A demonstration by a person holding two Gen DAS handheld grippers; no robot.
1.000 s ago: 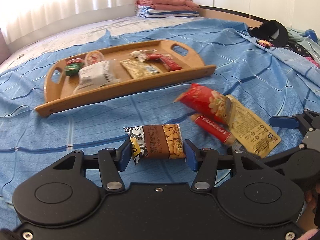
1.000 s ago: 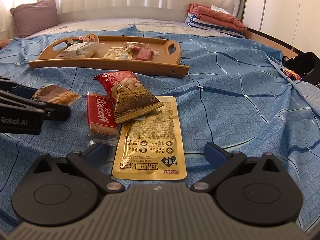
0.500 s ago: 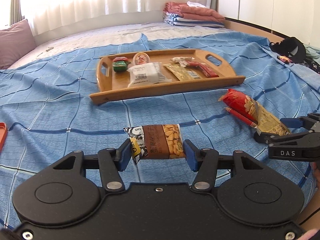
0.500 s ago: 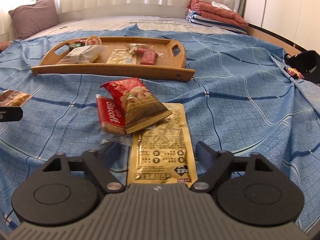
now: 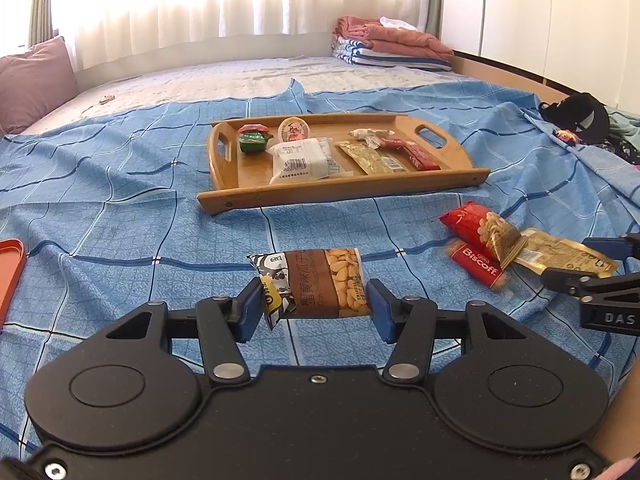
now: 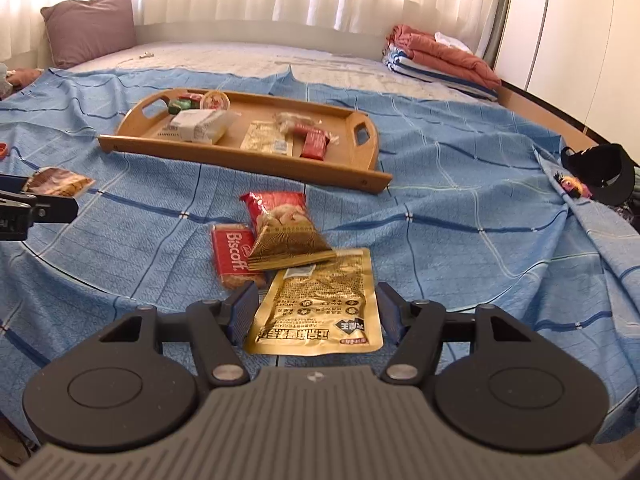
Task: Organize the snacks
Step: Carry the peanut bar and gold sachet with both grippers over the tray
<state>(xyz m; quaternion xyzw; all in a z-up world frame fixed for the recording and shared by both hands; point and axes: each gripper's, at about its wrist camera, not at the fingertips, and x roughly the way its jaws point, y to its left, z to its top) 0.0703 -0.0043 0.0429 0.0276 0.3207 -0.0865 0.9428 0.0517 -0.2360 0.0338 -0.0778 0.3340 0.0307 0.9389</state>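
Observation:
My left gripper (image 5: 314, 308) is shut on a brown-and-yellow nut packet (image 5: 316, 284), held crosswise above the blue bedspread. My right gripper (image 6: 316, 312) has its jaws closing, with a gold pouch (image 6: 320, 308) between them; the pads touch its two long edges and its near end is raised off the bed. The pouch's far end lies under a red peanut bag (image 6: 280, 216), next to a red Biscoff packet (image 6: 234, 258). The wooden tray (image 5: 340, 196) lies farther back and holds several snacks. In the left wrist view the right gripper (image 5: 576, 260) is at the far right.
An orange flat thing (image 5: 10, 268) lies at the left edge. A black cap (image 5: 580, 118) and clothes lie at the right. Folded blankets (image 5: 392, 44) and a pillow (image 6: 88, 26) are at the back. In the tray a white packet (image 5: 300, 160) sits mid-left.
My right gripper's jaws narrowed onto the gold pouch and the gripper rose with it. My left gripper carried the nut packet leftward, away from the pile.

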